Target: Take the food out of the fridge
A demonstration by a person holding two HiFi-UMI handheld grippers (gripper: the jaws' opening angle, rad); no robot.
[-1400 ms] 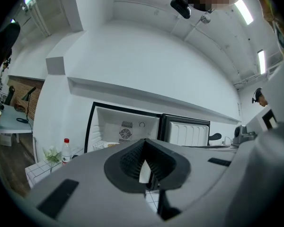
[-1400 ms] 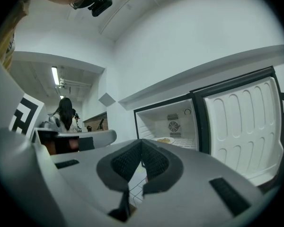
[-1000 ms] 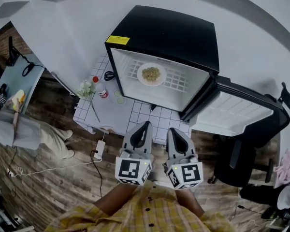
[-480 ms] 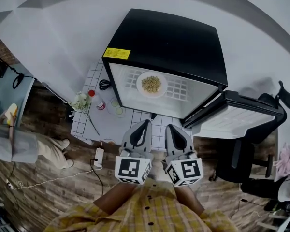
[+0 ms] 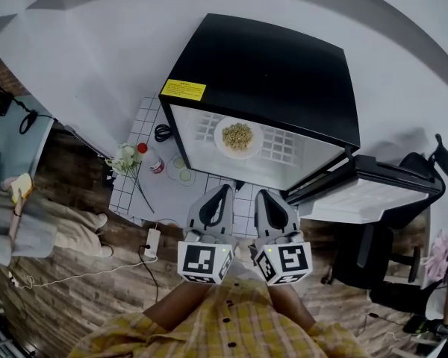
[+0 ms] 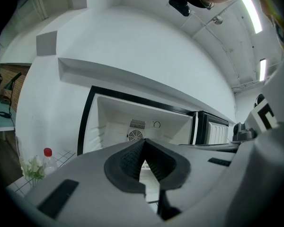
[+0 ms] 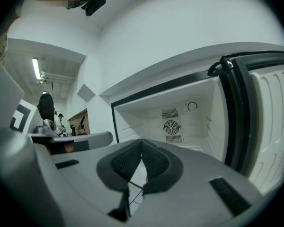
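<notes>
- Both grippers had drawn nearer to the fridge [image 5: 269, 66] than a second earlier, side by side, and its open front stood closer above their tips in the head view.
- Nothing inside the fridge had shifted: the plate [image 5: 222, 142] kept its place on the white wire shelf [image 5: 284, 146].
- Left gripper [image 5: 222, 194] pointed at the open compartment, its jaws pressed together with nothing between them.
- Right gripper [image 5: 260, 197], just beside it, pointed the same way, and its jaws were likewise pressed together on nothing.
- On the plate lay the food [image 5: 238, 134], a yellowish-green heap at its middle.
- Being round and lying flat, the plate showed no long axis and no pointing direction; it sat left of the shelf's centre, well apart from both grippers.
- The fridge door [image 5: 366, 192] hung wide open to the right, its white inner lining facing up.
- A yellow label [image 5: 183, 89] sat on the black top at the front left corner.
- The fridge stood on a white tiled table [image 5: 160, 189].
- Left of the fridge on that table were a red-capped bottle [image 5: 155, 162], a bunch of white flowers [image 5: 124, 157] and two small dishes [image 5: 181, 168].
- Both gripper views looked level into the white compartment, with a round fan grille [image 7: 171, 126] on its back wall.
</notes>
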